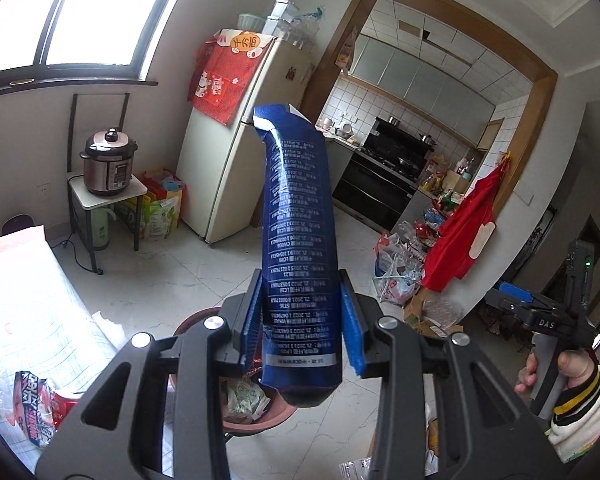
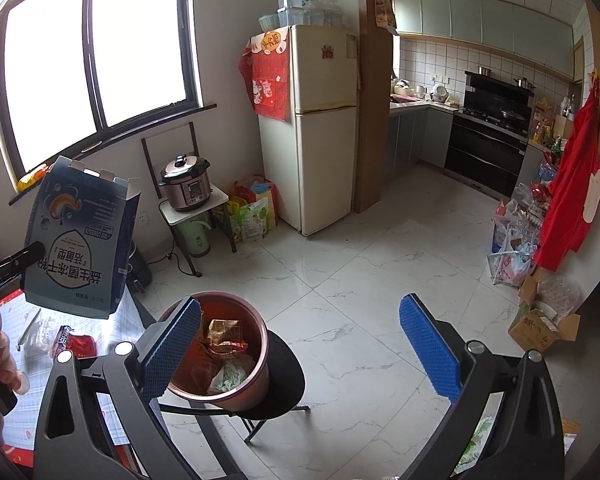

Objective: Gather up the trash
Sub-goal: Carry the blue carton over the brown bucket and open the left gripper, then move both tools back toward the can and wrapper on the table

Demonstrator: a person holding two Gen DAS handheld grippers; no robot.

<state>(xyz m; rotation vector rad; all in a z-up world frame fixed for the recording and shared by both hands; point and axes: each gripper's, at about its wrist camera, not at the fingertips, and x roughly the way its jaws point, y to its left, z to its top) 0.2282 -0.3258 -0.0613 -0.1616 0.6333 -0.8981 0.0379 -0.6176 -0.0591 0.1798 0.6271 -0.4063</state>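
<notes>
We hold a dark blue carton (image 1: 296, 240) clamped between the blue pads of our left gripper (image 1: 300, 320), squeezed across its narrow sides near its lower end. Its long axis runs up and away from the gripper, so the torn, opened flaps point toward the ceiling and slightly forward, while the closed bottom end hangs toward us, just above the pink bin (image 2: 220, 344). In the right wrist view the same carton (image 2: 80, 240) stands nearly upright, tilted a little, its printed face upside down, up and to the left of the bin and not yet inside it.

Our right gripper (image 2: 300, 344) is spread wide with nothing between its pads, hovering near the bin, one pad overlapping the rim in that view.

The bin sits on a small black stool (image 2: 284, 376) and already contains crumpled wrappers (image 2: 224, 344). Left of the bin lies a table (image 2: 24, 400) under a checked plastic cover, with a red snack packet (image 2: 76, 344) on it. Beyond the bin stretches a white marbled tile floor (image 2: 360, 280). Farther behind the bin stand a cream fridge (image 2: 324, 128) draped with red cloth and a pressure cooker (image 2: 186, 186) on a small stand beneath the window (image 2: 100, 52). Right of the fridge, past a wood-framed doorway, is the kitchen with a black stove (image 2: 488, 152).
</notes>
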